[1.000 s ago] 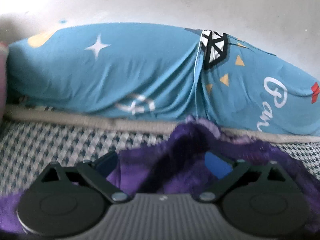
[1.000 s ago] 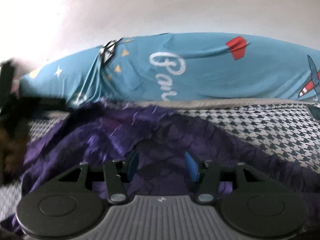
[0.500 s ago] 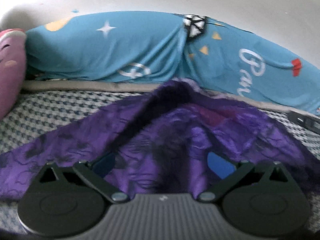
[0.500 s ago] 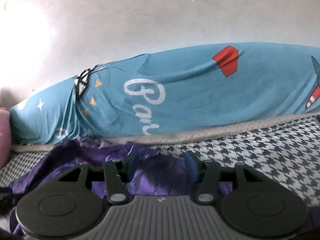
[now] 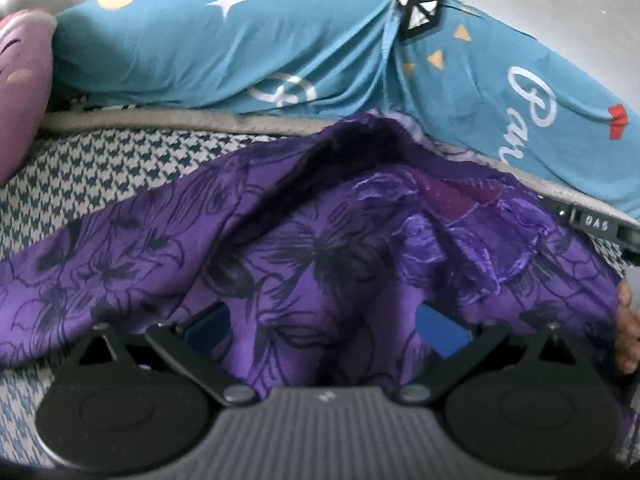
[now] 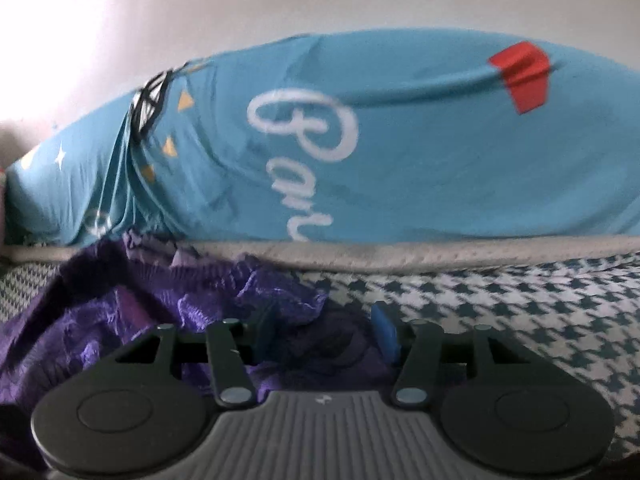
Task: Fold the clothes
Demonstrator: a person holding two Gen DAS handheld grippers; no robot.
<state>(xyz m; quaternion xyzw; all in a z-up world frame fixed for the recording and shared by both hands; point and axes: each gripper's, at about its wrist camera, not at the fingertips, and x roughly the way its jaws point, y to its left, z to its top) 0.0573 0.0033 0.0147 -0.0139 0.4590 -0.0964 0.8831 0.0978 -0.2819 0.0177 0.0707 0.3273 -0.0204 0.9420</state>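
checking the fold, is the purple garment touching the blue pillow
Touching: in the left wrist view the purple garment's raised far edge lies against the blue pillow's lower edge.

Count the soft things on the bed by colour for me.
Purple garment: 1
Blue cover with white lettering: 1
Pink pillow: 1
Checked bedsheet: 1
Total: 4
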